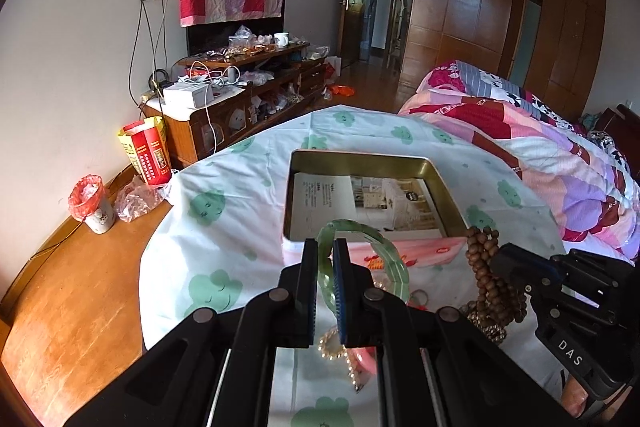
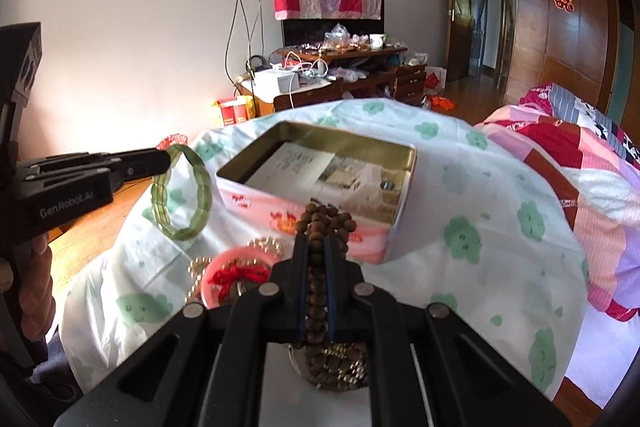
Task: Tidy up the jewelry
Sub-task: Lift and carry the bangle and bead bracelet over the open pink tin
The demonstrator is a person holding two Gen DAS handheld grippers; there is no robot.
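Note:
My left gripper (image 1: 325, 247) is shut on a green jade bracelet (image 1: 386, 249) and holds it in the air just before the open pink tin box (image 1: 444, 187). In the right wrist view the bracelet (image 2: 182, 191) hangs from the left gripper (image 2: 166, 159) left of the tin (image 2: 392, 147). My right gripper (image 2: 316, 245) is shut on a brown wooden bead string (image 2: 326, 219), lifted near the tin's front wall. In the left wrist view the beads (image 1: 486, 267) hang from the right gripper (image 1: 500, 259).
On the cloud-print cloth (image 2: 480, 187) lie a pink bangle with red thread (image 2: 236, 275), a pearl bracelet (image 1: 334, 347) and gold-coloured pieces (image 2: 340, 367). A bed with a pink quilt (image 1: 540, 147) stands at the right. A cluttered wooden cabinet (image 1: 248, 83) stands by the far wall.

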